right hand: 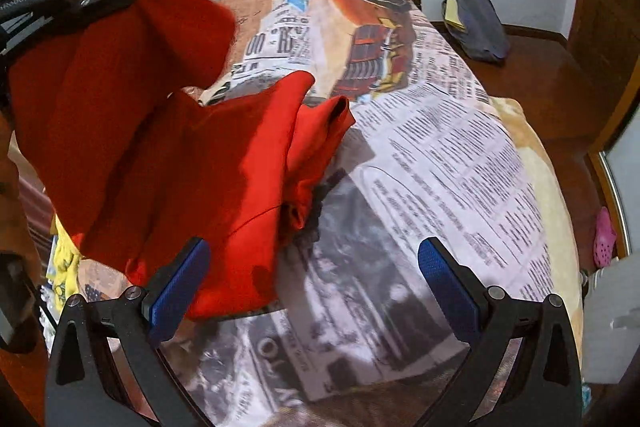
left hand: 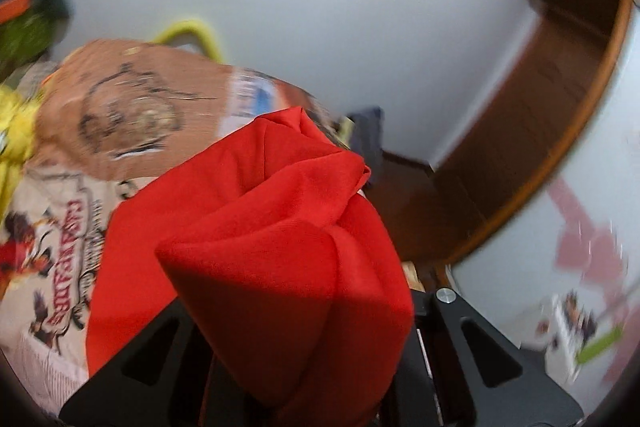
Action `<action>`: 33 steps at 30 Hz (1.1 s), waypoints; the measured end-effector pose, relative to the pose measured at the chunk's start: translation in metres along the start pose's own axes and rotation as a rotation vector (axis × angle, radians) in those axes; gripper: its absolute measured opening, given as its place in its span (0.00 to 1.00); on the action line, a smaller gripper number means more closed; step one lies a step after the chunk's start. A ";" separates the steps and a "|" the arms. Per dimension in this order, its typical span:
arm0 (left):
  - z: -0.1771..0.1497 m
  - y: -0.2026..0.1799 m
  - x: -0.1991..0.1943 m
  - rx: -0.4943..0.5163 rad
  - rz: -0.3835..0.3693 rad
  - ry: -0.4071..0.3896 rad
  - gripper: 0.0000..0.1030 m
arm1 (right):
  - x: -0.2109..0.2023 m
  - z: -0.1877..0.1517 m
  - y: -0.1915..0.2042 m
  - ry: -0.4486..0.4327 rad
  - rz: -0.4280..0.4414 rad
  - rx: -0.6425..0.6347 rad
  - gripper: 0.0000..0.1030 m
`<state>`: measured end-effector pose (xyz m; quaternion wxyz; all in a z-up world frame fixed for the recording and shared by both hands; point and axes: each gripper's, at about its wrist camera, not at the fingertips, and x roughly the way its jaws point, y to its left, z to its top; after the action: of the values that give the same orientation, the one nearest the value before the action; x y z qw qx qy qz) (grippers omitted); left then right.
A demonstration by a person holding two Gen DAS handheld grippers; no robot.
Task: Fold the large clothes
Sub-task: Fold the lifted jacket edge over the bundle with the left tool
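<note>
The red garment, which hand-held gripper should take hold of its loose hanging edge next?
Probably the right hand-held gripper: its jaws stand open and empty beside the red garment. The left hand-held gripper is already shut on the cloth, lifting it.

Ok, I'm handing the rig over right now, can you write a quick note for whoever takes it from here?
Left tool: shut on the red garment, holding one bunched part up above the bed.
Right tool: open, nothing in it, blue pads beside the garment's lower edge.
The rest of the garment hangs down, its lower end resting crumpled on the newspaper-print bed cover.
Done: garment picked up on one side only.
Left: no fold is visible yet. Probably grab a second corner with the right tool, spread the garment flat on the cover, then fold.
</note>
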<state>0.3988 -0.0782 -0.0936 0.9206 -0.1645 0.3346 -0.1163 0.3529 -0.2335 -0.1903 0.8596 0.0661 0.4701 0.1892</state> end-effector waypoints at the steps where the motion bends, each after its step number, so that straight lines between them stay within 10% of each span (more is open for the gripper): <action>1: -0.005 -0.008 0.006 0.031 -0.014 0.024 0.08 | 0.000 -0.002 -0.003 0.002 -0.002 0.003 1.00; 13: -0.116 0.011 0.066 0.167 -0.088 0.483 0.08 | -0.014 -0.035 -0.034 0.043 -0.042 0.027 1.00; 16: -0.124 0.008 0.055 0.223 -0.106 0.496 0.10 | -0.018 -0.039 -0.036 0.045 -0.055 0.025 1.00; 20: -0.122 0.005 0.037 0.252 -0.142 0.516 0.44 | -0.024 -0.041 -0.037 0.034 -0.058 0.035 1.00; 23: -0.119 0.001 0.013 0.281 -0.154 0.479 0.48 | -0.038 -0.039 -0.034 0.004 -0.049 0.042 1.00; 33: -0.063 0.053 -0.055 0.305 0.015 0.247 0.75 | -0.061 -0.010 0.019 -0.101 0.041 -0.010 1.00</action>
<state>0.3219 -0.0260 -0.1271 0.8875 -0.0049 0.4248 -0.1784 0.3103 -0.2398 -0.1425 0.8785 0.0808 0.4237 0.2054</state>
